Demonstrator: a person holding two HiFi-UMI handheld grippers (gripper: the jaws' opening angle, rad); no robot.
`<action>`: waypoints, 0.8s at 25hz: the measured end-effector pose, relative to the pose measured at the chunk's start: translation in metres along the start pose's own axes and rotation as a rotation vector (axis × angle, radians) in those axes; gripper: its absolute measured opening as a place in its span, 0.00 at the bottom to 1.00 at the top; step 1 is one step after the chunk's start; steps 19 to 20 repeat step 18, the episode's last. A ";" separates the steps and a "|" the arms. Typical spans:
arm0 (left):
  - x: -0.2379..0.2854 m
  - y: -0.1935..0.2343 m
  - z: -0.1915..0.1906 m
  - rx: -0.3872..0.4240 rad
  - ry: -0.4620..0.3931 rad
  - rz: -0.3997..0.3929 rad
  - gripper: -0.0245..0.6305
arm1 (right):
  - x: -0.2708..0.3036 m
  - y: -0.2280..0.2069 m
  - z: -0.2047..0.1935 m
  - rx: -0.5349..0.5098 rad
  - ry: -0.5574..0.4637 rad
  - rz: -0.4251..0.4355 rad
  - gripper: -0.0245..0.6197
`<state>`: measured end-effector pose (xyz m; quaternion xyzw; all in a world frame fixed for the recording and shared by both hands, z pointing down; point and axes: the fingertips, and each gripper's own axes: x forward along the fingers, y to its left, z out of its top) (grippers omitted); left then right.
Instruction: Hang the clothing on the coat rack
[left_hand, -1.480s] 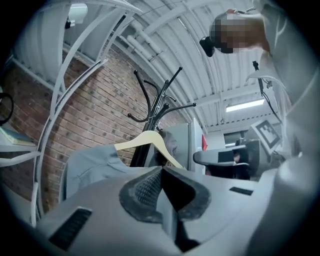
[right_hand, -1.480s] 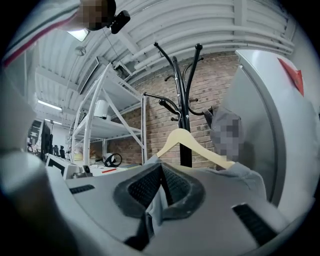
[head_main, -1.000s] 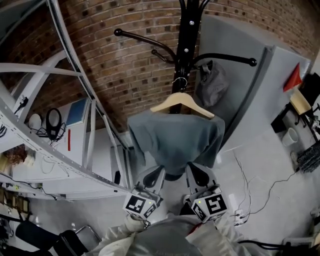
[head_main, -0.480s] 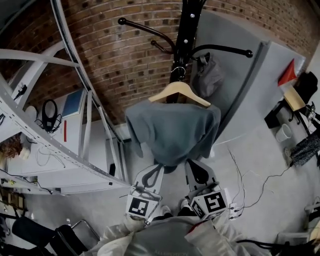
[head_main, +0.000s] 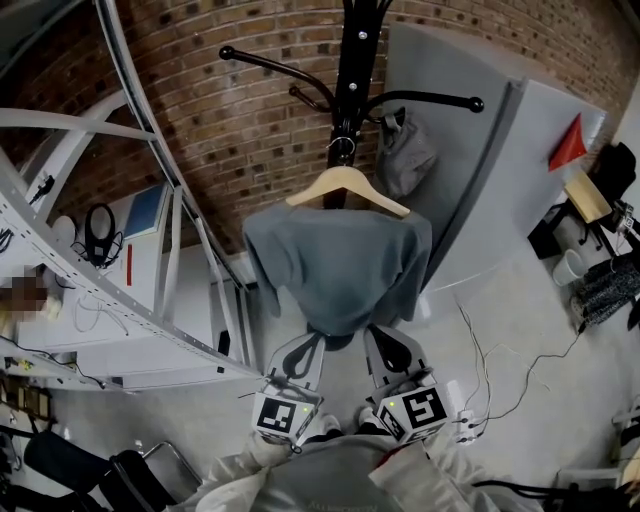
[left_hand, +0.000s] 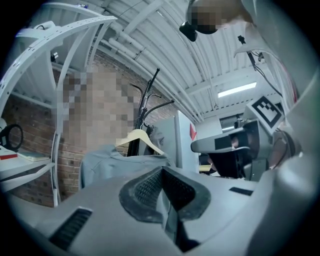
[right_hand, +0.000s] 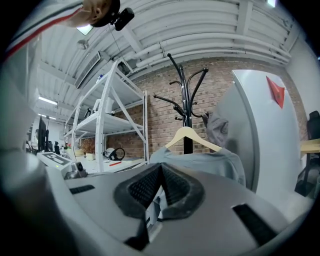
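Head view, positions by clock face from the picture's centre.

1. Brick wall (head_main: 250, 130): fills the field from 10 to 1 o'clock.
2. Shelving rack (head_main: 120, 300): white, at 9 o'clock, standing against the wall.
3. Cabinet (head_main: 500, 170): grey, at 2 o'clock, just beside the coat rack.
4. Coat rack (head_main: 352, 70): black pole at 12 o'clock, with curved arms reaching out towards 10 and 2 o'clock. A grey bag (head_main: 403, 160) hangs from the right-hand arm.
5. Shirt (head_main: 340, 265): grey, at centre, draped over the hanger in front of the pole. Its lower edge reaches both grippers.
6. Hanger (head_main: 345, 185): pale wood, at 12 o'clock. Its metal hook sits at the pole; whether it bears on a peg cannot be told.
7. Left gripper (head_main: 305, 352): at 6 o'clock, jaws closed on the shirt's lower edge, with fabric showing between the pads.
8. Right gripper (head_main: 390, 350): just beside the left at 5 o'clock, jaws likewise pinched on the shirt's lower edge.
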<state>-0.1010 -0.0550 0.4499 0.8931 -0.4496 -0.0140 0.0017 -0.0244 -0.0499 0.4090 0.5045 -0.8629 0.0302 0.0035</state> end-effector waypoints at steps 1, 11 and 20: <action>0.002 -0.001 0.000 0.003 0.006 0.002 0.05 | 0.000 -0.001 0.000 0.000 -0.001 0.004 0.08; 0.017 -0.002 -0.005 0.022 -0.034 0.045 0.05 | 0.002 -0.017 0.001 0.003 -0.004 0.037 0.08; 0.019 0.000 -0.015 0.015 0.005 0.060 0.05 | 0.001 -0.020 0.000 0.002 -0.006 0.052 0.08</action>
